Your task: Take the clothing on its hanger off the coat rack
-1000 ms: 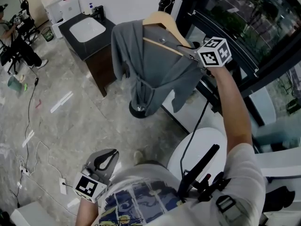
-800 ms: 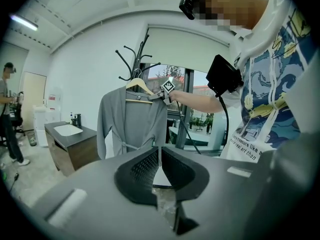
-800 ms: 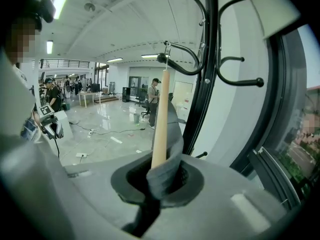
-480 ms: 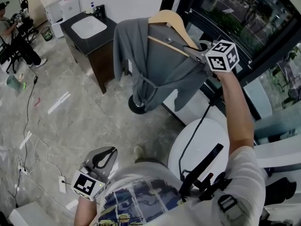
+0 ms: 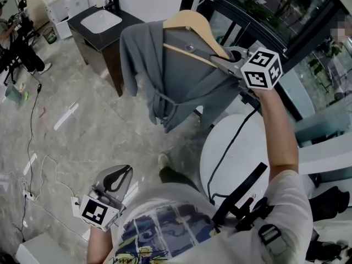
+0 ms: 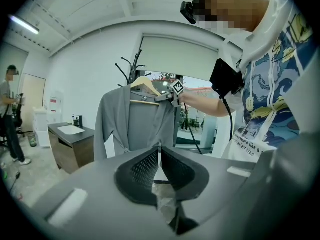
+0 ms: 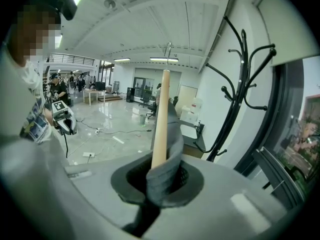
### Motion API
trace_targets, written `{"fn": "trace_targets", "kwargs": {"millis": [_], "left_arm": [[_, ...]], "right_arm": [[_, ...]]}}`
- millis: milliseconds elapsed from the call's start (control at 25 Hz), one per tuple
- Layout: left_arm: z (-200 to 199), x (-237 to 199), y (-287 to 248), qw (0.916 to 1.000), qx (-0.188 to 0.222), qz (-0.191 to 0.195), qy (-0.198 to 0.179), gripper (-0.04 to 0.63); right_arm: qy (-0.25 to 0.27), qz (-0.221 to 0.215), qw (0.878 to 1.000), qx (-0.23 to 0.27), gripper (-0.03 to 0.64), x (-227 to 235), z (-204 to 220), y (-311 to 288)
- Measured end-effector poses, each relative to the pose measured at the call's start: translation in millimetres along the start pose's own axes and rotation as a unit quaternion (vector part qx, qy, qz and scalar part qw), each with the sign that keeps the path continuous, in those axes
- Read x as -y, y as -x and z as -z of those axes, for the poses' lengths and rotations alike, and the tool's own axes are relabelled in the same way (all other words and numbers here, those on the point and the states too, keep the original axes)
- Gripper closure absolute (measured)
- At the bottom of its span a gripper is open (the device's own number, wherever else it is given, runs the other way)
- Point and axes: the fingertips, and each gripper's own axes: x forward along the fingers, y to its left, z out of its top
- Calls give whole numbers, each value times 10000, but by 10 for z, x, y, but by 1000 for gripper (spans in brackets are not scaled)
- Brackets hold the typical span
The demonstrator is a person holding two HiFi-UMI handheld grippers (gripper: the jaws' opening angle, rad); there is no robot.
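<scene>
- Right gripper [image 7: 159,176] is clenched on the end of the wooden hanger [image 5: 192,22], with the gray cardigan [image 5: 181,87] hanging below it.
- Coat rack [image 7: 240,84] stands apart, right of those jaws.
- Left gripper [image 5: 117,179] is closed and empty.

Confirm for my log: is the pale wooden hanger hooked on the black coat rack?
No: the pale wooden hanger stands well apart from the black coat rack and its branches.
</scene>
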Motion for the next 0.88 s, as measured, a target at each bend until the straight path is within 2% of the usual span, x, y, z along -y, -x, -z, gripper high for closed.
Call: {"fn": "trace_targets", "kwargs": {"millis": [480,880], "left_arm": [[275,391,532,9991,7,384,-152,571],[325,552,634,9981,0,550,-281,572]], "right_arm": [[56,-333,9993,168,607,-1582,92,330],[5,-669,9974,259,607,-2443,248,456]]}}
